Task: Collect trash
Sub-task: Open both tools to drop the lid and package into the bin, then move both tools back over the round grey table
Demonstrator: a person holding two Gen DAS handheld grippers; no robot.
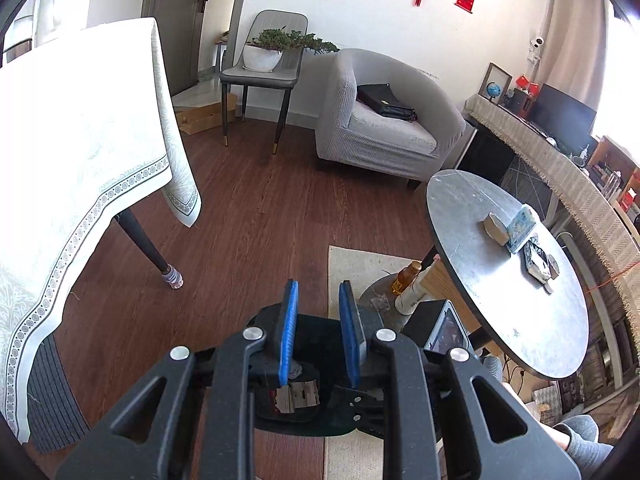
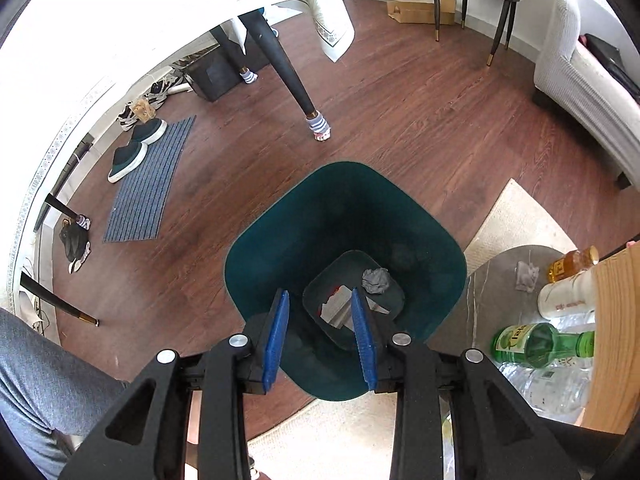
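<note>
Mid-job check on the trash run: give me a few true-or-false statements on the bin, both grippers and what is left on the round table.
1. The right gripper hangs above the green bin. True.
2. The bin is empty. False: a grey crumpled wad and flat paper scraps lie at its bottom.
3. The right gripper holds a bottle. False: its jaws stand apart with nothing between them.
4. Items remain on the round table. True: a blue packet and a crumpled wrapper, among others.
5. The left gripper clamps paper. False: nothing sits between its pads.
</note>
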